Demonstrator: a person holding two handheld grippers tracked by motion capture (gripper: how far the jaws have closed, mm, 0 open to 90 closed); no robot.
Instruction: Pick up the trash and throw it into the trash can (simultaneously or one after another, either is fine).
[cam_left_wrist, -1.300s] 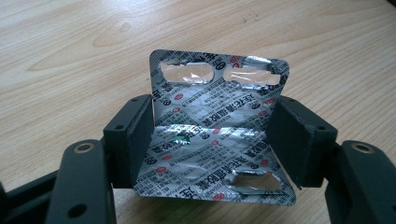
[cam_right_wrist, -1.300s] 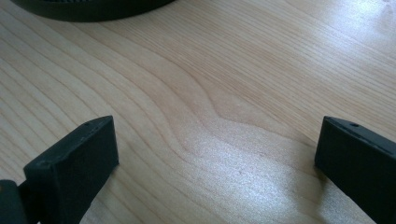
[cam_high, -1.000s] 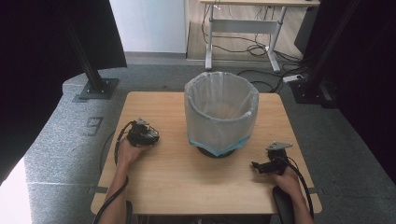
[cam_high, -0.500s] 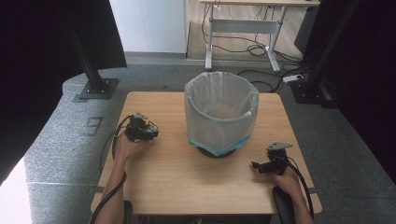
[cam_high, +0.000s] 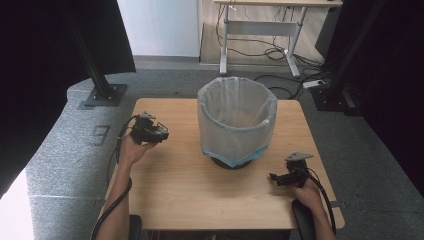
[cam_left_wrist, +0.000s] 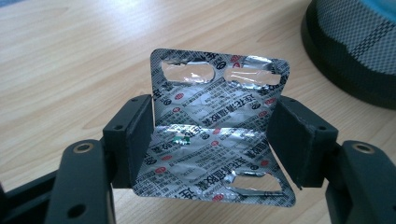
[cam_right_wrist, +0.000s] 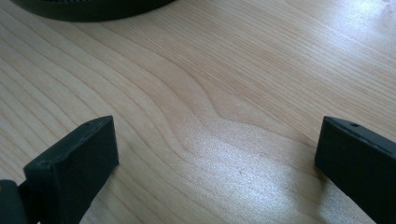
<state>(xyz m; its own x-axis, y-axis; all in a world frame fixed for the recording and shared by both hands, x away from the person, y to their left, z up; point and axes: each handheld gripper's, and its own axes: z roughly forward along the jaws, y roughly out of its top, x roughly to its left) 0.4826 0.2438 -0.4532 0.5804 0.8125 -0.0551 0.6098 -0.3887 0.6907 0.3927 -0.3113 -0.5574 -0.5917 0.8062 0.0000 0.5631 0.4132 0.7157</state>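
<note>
A silver foil blister pack (cam_left_wrist: 217, 123) with torn-open pockets is bent between the two black jaws of my left gripper (cam_left_wrist: 212, 133), which is shut on it above the wooden table (cam_high: 180, 185). In the high view the left gripper (cam_high: 161, 134) hangs over the table's left side, left of the bin (cam_high: 236, 120), and points toward it. My right gripper (cam_high: 274, 177) rests low near the table's front right, jaws wide apart with nothing between them. Bare wood lies under the right gripper (cam_right_wrist: 217, 140).
A round bin lined with a pale bag stands mid-table; its black base (cam_left_wrist: 355, 60) shows at the upper right of the left gripper view. Black stands (cam_high: 102, 92) and a desk frame (cam_high: 260, 30) are on the floor beyond the table.
My left hand has risen off the table with the blister pack in its jaws. The right hand has not moved.
</note>
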